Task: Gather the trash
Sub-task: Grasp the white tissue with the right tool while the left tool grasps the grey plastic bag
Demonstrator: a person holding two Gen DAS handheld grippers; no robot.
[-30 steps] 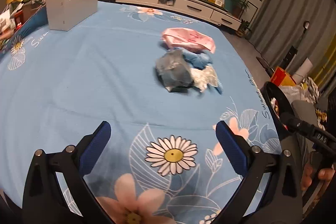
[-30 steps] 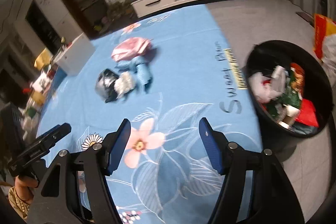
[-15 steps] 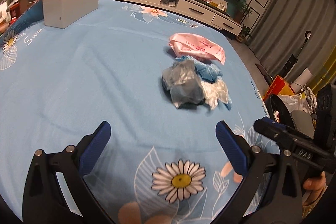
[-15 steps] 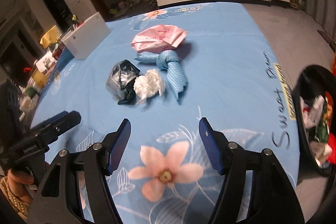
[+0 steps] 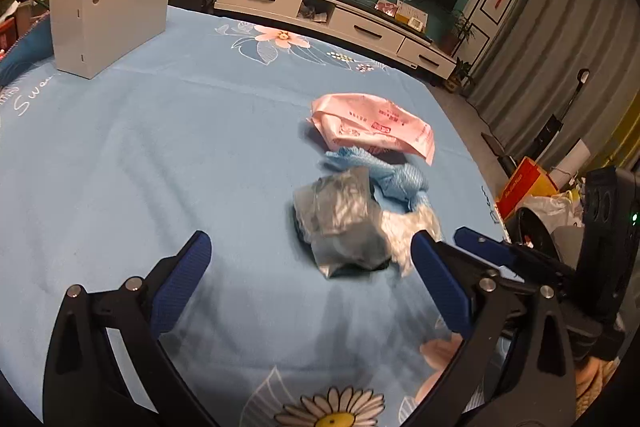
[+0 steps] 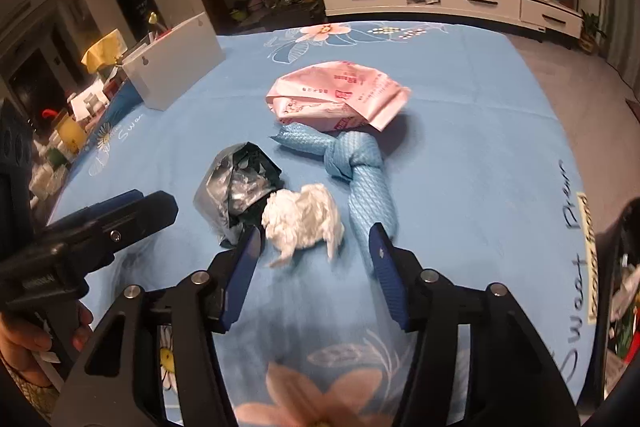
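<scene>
Right gripper (image 6: 314,257): jaws wide, empty, straddling the near side of the white tissue wad.
Left gripper (image 5: 308,279): wide open, empty, just short of the pile.
Bin (image 6: 618,291): at the table's right edge, part-filled.
Pink wrapper (image 6: 340,99), knotted blue cloth (image 6: 356,171), grey foil bag (image 6: 236,191), white tissue wad (image 6: 302,217): all touching, uncollected on the blue cloth-covered table (image 6: 460,147).

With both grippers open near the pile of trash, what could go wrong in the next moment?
1. The right gripper is lined up on the white crumpled tissue, but its right finger sits by the knotted blue cloth; closing may catch the cloth too.
2. The silver foil wrapper touches the tissue, so it may be dragged along.
3. The left gripper is close to the right one over the same pile; they may collide.
</scene>
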